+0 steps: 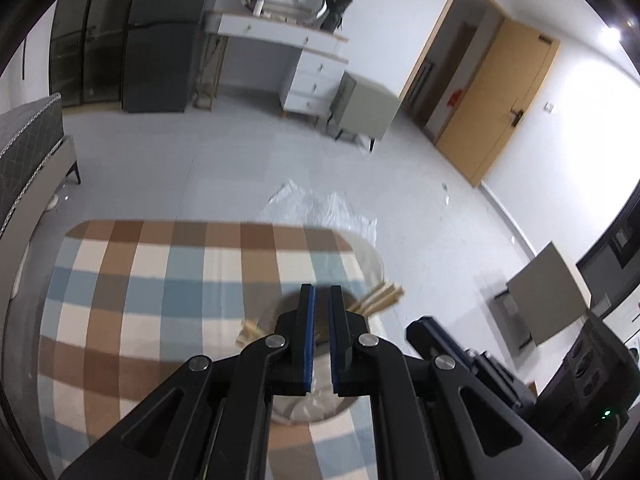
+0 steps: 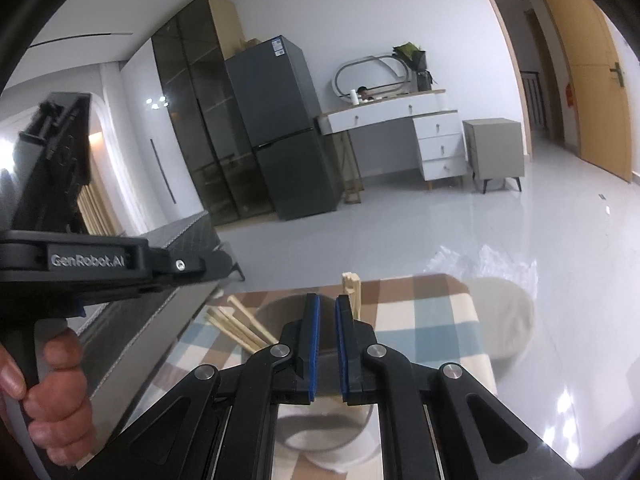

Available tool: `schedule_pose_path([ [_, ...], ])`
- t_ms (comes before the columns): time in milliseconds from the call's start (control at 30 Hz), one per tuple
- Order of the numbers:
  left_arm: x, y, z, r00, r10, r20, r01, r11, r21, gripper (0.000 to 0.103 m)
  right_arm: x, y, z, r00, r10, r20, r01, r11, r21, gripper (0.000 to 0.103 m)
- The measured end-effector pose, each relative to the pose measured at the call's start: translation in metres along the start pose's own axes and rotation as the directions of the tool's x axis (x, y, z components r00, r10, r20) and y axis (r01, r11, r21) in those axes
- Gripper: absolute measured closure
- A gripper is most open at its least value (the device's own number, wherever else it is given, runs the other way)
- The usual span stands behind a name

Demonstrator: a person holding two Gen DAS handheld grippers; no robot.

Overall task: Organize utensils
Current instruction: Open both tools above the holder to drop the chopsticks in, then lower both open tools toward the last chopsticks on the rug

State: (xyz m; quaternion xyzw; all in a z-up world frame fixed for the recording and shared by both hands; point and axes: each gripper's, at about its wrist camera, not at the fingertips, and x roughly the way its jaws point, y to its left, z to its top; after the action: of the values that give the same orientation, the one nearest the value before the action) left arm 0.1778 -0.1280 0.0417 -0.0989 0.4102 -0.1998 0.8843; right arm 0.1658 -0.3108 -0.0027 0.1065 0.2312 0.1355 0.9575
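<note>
Chopsticks (image 2: pixel 240 326) lean inside round grey holder (image 2: pixel 280 314) on checked cloth (image 1: pixel 160 280).

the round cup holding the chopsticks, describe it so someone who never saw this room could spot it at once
Find the table with the brown, blue and cream checked cloth. Near its far end stands a round grey cup, right under both grippers. Unlike anything else on the cloth, it has pale wooden chopsticks sticking out over its rim.
</note>
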Motion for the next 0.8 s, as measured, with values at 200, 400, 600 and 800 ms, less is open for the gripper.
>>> schedule_pose_path([
  [200, -0.035, -0.001, -0.011, 0.999, 0.020, 0.033, -0.020, 1.000, -0.005, 0.065, -0.029, 0.001, -0.007, 1.000, -0.024, 0.016, 0.023, 0.999, 0.030, 0.068],
  [400, -0.071, -0.005, -0.021, 0.994, 0.068, 0.091, -0.068, 0.998, -0.001, 0.047, -0.060, 0.013, -0.011, 0.998, -0.035, 0.050, 0.033, 0.999, 0.036, 0.051],
  [600, -0.103, -0.008, -0.034, 0.982, 0.111, 0.151, -0.116, 0.993, 0.021, 0.035, -0.089, 0.027, -0.012, 0.994, -0.021, 0.112, 0.017, 0.999, 0.036, 0.028],
  [800, -0.126, 0.001, -0.051, 0.961, 0.178, 0.209, -0.182, 0.983, -0.002, 0.022, -0.106, 0.040, -0.019, 0.992, -0.014, 0.124, 0.011, 1.000, 0.024, 0.014],
])
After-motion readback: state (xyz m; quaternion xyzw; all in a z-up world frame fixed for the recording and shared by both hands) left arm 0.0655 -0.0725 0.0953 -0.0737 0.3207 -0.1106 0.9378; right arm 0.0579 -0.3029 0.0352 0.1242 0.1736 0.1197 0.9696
